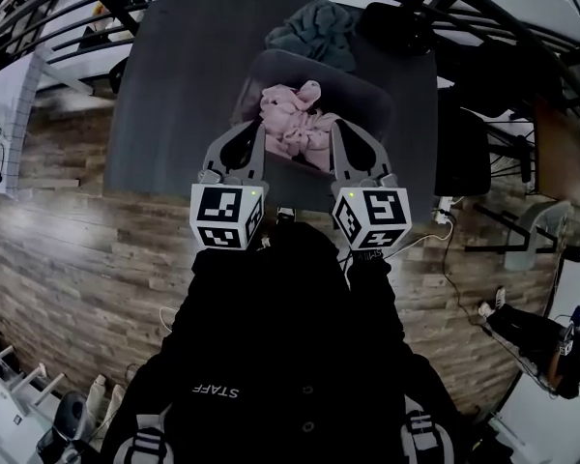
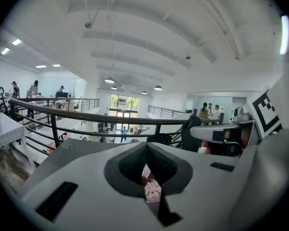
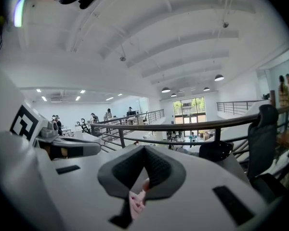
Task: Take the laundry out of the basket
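Pink laundry (image 1: 295, 124) in the basket (image 1: 371, 93) is best pinched at its raised folds once the left hand-held gripper (image 1: 258, 131) and right hand-held gripper (image 1: 334, 129), both closed and empty, are opened.

Pink laundry (image 1: 292, 129) — dark grey basket (image 1: 369, 100), grey table (image 1: 174, 95), brown wood-plank floor (image 1: 77, 249).

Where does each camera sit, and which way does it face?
Head view: on the head, steeply down at basket, pink laundry; jacket, left gripper, right gripper show.
Left gripper view: on it, along its shut jaws, toward the railing; other gripper's cube at right.
Right gripper view: same, mirrored; cube at left.
All share the pink laundry.
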`<state>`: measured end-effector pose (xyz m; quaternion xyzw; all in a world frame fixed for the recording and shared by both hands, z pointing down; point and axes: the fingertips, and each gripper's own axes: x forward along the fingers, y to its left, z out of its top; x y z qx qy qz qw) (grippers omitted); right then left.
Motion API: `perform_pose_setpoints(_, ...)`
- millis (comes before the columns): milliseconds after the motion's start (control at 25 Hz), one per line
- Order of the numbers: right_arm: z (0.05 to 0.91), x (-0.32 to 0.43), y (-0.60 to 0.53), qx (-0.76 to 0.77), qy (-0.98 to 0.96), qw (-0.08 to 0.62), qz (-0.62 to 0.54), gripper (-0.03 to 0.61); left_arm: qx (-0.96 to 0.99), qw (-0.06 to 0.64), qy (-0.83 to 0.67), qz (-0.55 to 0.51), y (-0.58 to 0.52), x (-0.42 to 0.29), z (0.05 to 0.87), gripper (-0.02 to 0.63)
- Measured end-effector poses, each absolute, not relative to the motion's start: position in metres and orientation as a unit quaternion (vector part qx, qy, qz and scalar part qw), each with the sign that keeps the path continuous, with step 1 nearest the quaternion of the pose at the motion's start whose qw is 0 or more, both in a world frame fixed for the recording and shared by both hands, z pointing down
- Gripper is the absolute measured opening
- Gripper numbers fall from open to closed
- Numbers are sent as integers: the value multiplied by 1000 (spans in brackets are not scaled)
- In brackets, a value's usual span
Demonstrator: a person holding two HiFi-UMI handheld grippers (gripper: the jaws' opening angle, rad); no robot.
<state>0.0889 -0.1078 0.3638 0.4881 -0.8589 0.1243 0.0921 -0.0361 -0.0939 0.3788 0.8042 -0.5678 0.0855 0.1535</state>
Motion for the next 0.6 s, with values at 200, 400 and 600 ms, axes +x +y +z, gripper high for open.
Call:
perform_pose_setpoints(200, 388, 82, -126, 493, -851, 122, 133, 14, 804, 168, -563, 98, -107, -50, 394, 0)
perform_pose_setpoints(400, 418, 86, -133, 505, -833, 155, 163, 14, 803, 212, -545, 118, -116, -58, 425, 0)
perform_pose_setpoints(600, 445, 81, -146, 499, -828, 188, 173, 14, 801, 239, -530, 145, -132, -53, 453, 0)
